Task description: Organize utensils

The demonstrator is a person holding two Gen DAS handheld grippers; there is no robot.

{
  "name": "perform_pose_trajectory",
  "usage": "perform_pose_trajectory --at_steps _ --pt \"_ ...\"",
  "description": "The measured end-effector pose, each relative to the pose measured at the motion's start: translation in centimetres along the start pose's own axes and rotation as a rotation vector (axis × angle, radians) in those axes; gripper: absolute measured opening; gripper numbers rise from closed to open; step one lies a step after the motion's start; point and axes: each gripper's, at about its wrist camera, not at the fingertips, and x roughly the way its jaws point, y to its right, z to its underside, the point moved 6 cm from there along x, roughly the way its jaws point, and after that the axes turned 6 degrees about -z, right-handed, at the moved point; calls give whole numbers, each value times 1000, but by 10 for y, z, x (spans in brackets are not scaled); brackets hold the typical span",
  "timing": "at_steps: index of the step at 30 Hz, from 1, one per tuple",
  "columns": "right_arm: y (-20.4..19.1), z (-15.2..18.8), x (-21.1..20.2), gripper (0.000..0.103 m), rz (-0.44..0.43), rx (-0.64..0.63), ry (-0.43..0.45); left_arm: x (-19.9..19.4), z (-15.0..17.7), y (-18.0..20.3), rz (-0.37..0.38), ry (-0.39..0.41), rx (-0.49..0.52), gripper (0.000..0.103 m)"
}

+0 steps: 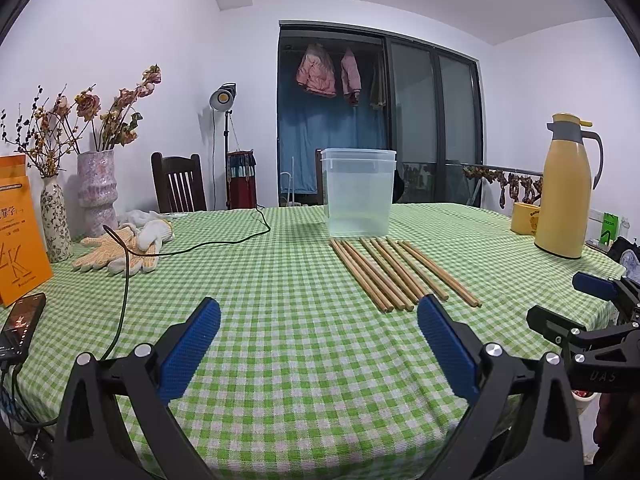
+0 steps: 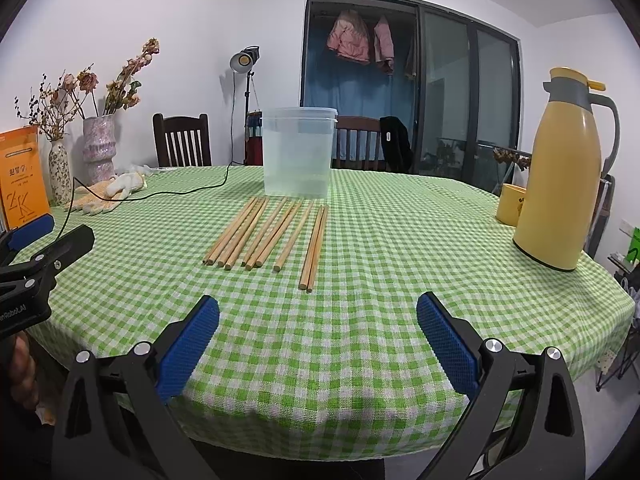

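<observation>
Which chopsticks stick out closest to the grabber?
The pair of chopsticks lying apart on the right end of the row. Their near tips reach further toward the right gripper than the other chopsticks, which lie bunched left.

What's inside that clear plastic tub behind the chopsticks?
The clear plastic tub looks empty: no chopsticks inside; they all lie on the tablecloth in front. Its frosted walls blur the very bottom, so something small could hide there.

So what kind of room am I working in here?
Most likely a home dining room: a checked-cloth table with wooden chairs, a yellow thermos, and laundry hanging on the balcony.
</observation>
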Motion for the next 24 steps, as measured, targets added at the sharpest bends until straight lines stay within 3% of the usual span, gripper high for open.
perform_pose_trajectory --at_steps 24 --pt "6 0 -1 95 27 23 2 1 2 0 -4 -10 1 96"
